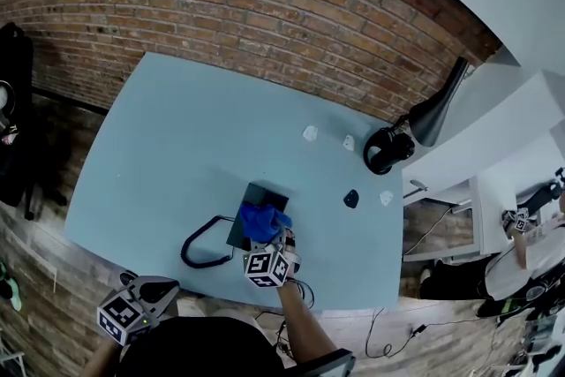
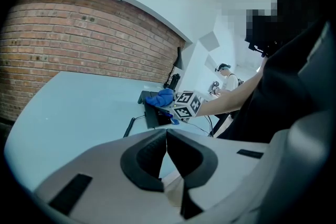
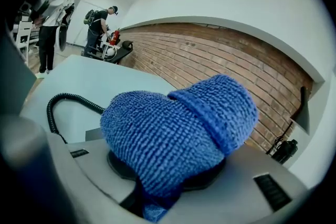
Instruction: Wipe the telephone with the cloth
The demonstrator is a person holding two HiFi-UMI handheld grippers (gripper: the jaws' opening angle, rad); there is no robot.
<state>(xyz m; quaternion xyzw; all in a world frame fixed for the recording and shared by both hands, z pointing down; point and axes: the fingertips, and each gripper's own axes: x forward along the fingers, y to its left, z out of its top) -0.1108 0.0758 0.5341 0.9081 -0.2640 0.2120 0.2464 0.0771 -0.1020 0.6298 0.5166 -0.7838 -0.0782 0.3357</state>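
Near the front edge of the light blue desk point(image 1: 177, 137), the dark telephone point(image 1: 262, 192) is laid flat, with its coiled cord point(image 1: 199, 248) looped off to the left. A blue cloth point(image 1: 263, 220) is bunched right on top of it and clamped in the right claw point(image 1: 279, 237); in the right gripper view it's seen bulging out over both jaws. The left claw point(image 1: 163, 287) is held off the desk's near corner, well apart from the telephone, jaws closed together on nothing. Black headphones point(image 1: 388, 151) are parked by the far right edge.
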